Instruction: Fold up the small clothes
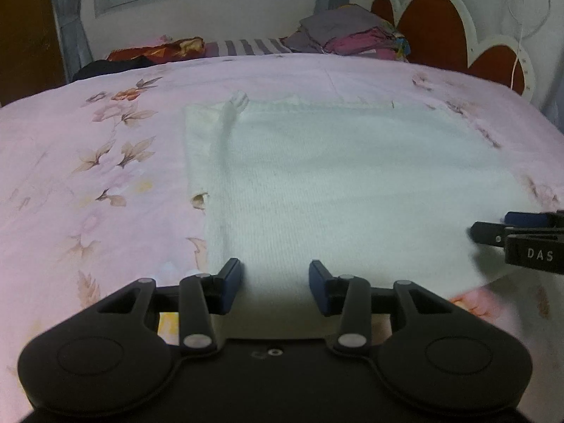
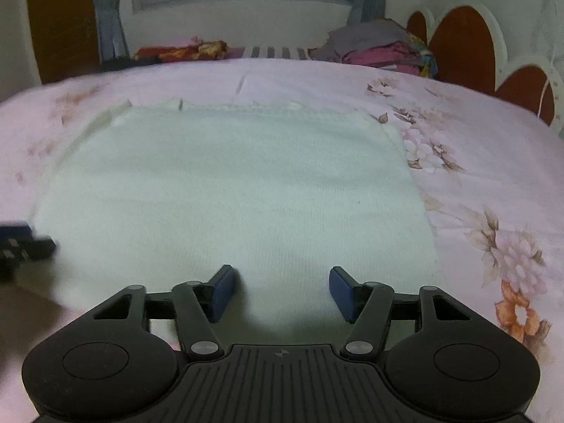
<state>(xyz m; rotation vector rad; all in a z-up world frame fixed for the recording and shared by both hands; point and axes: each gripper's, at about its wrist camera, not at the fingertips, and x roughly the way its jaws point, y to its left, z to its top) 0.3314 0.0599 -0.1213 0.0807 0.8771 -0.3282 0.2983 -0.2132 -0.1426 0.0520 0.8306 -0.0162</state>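
Bedspread [image 2: 476, 134] clear around garment [image 2: 229, 183]; clothes pile [image 2: 380, 49] (far edge) well apart.

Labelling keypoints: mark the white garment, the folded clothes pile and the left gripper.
white garment [image 2: 229, 190]: right wrist view, middle of the flat knit panel.
folded clothes pile [image 1: 352, 35]: left wrist view, grey top layer, far end of bed.
left gripper [image 1: 275, 287]: left wrist view, midway between the blue pads.

Both wrist cams low, angled down, sharing white garment [image 1: 317, 183].
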